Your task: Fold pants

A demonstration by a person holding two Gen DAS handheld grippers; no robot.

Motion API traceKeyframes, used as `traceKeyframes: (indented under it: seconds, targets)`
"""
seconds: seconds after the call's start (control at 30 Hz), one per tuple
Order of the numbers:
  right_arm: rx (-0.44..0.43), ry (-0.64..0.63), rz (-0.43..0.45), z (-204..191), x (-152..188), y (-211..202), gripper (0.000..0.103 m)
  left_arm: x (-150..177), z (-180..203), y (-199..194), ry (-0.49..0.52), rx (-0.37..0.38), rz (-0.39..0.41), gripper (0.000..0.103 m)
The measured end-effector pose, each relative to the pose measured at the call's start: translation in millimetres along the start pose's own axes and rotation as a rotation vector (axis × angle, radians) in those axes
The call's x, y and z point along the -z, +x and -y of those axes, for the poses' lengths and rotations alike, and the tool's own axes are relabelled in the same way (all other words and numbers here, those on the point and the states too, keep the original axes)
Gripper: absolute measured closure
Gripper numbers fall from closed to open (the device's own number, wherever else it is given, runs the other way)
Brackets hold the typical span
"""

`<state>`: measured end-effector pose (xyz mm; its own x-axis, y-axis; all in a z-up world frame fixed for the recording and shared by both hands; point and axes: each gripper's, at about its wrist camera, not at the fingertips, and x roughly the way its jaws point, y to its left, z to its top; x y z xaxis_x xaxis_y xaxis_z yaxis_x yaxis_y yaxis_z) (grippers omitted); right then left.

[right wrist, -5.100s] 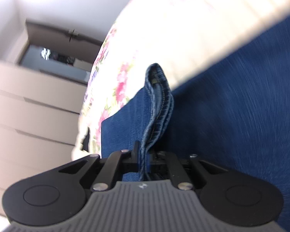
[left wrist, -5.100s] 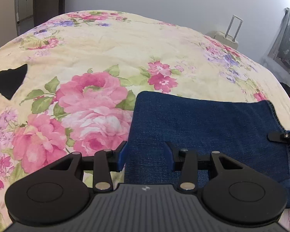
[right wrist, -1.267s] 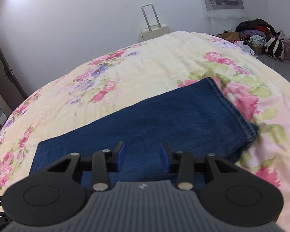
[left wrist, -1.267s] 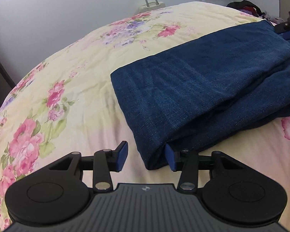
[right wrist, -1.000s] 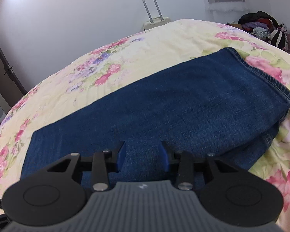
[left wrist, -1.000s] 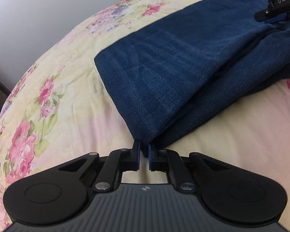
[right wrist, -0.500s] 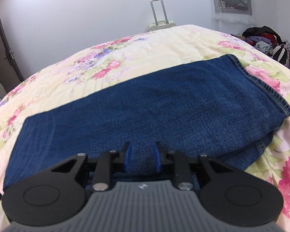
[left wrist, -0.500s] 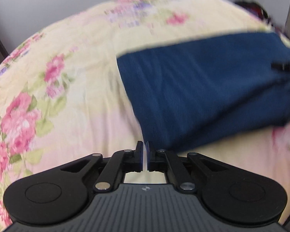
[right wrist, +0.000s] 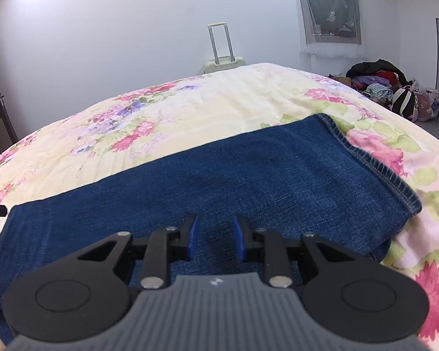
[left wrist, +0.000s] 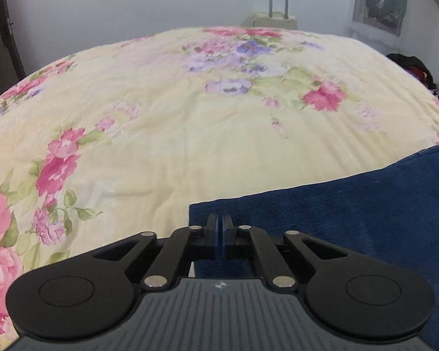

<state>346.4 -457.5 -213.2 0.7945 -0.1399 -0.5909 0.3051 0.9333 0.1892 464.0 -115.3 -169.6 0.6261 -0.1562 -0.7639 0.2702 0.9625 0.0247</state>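
Left wrist view: the left gripper is seen w/ its blue pads pressed together at the near-left corner of the pants. Whether denim is actually pinched between them can't be told; the pads meet right at the cloth edge. From here the pants stretch away to the right across the floral bedspread, so the long axis runs left-right rel. to this gripper.

Right wrist view: the right gripper is held w/ fingers apart, nothing between them, over the near long edge of the pants, approx. mid-length. The folded strip lies crosswise ahead, hem end to the right. A suitcase stands behind the bed.

Judgement: the left corner is nearer the left gripper; the hem end is best reached by the right.
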Motion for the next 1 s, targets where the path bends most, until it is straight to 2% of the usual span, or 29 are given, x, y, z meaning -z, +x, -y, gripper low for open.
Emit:
traceKeyframes:
  seconds: [0.07, 0.2, 0.37, 0.5, 0.63, 0.77, 0.9, 1.0]
  targets:
    - [-0.002, -0.003, -0.006, 0, 1, 9, 0.082, 9, -4, 15, -0.01, 0.008, -0.034, 0.099]
    - [0.001, -0.023, -0.008, -2, 4, 17, 0.083, 14, 0, 10, 0.013, -0.013, -0.014, 0.099]
    - [-0.002, -0.026, -0.008, -2, 5, 14, 0.083, 18, 3, -29, -0.008, 0.002, 0.006, 0.1]
    - [-0.02, 0.0, 0.004, 0, 3, 3, 0.081, 39, 25, -72, 0.056, 0.045, 0.012, 0.1]
    - [-0.043, -0.03, 0.026, -5, 2, -13, 0.081, 64, 42, -93, 0.104, 0.052, -0.04, 0.1]
    - [-0.06, -0.039, 0.017, -6, 3, -23, 0.08, 88, 45, -95, 0.116, 0.037, -0.089, 0.1]
    - [-0.041, -0.045, -0.053, -7, 9, -14, 0.081, 105, 47, -81, 0.105, 0.035, -0.164, 0.1]
    - [-0.034, -0.059, -0.077, -7, 14, -7, 0.081, 111, 56, -75, 0.148, 0.007, -0.174, 0.1]
